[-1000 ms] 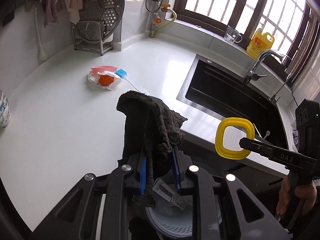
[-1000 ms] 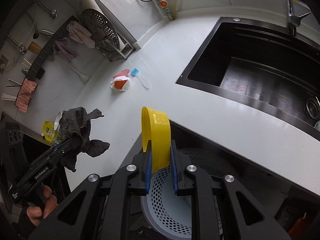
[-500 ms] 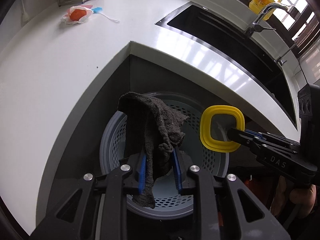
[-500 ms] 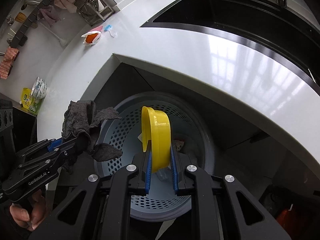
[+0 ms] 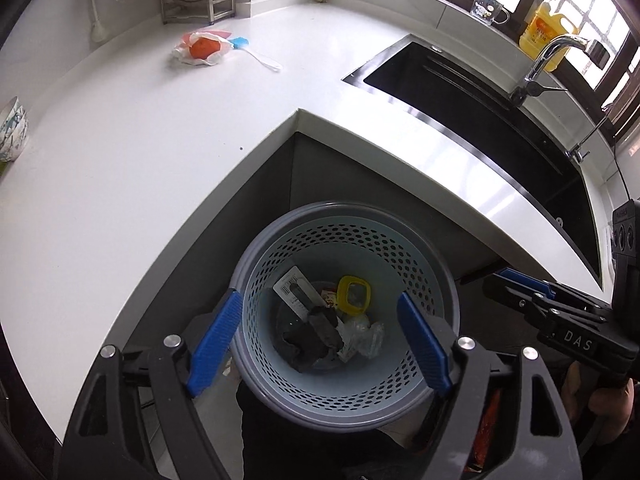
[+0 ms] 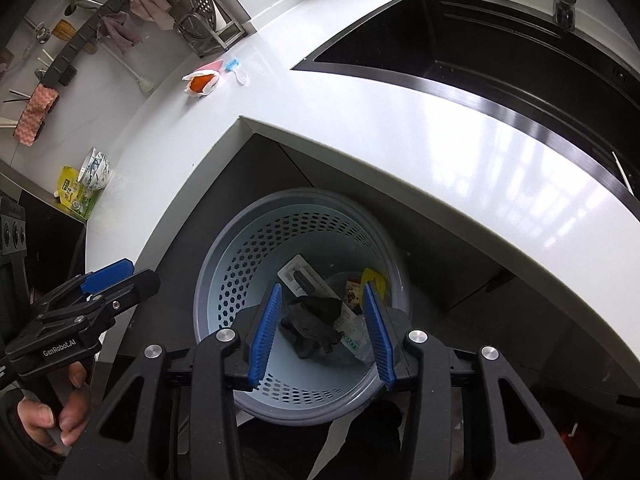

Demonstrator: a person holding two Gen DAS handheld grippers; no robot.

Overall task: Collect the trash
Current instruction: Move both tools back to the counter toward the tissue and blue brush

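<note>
Both grippers: left gripper [image 5: 320, 340] and right gripper [image 6: 322, 336] spread wide, empty, above the bin [image 5: 440, 276]
Binned stuff: dark rag [image 5: 316, 332] and yellow ring [image 5: 352, 294] lie inside
Leftover: orange wrapper [image 5: 202, 48] on the counter [image 5: 120, 152], well away
Risk: thin crinkly wrapper probably slips from the pinch, or the blue brush [image 5: 256, 52] beside it gets snagged

Two wrist views looking steeply down into the same bin below the bench corner.

The left wrist view sits above the perforated bin [image 5: 436, 280], facing down and forward past the left claw [image 5: 320, 340], with the white bench [image 5: 132, 152] and sink [image 5: 480, 112] beyond. The right wrist view hangs close over the same bin [image 6: 236, 264] past the right claw [image 6: 320, 332]. Both share the bin, bench corner and sink, and each catches the other claw at its edge.
</note>
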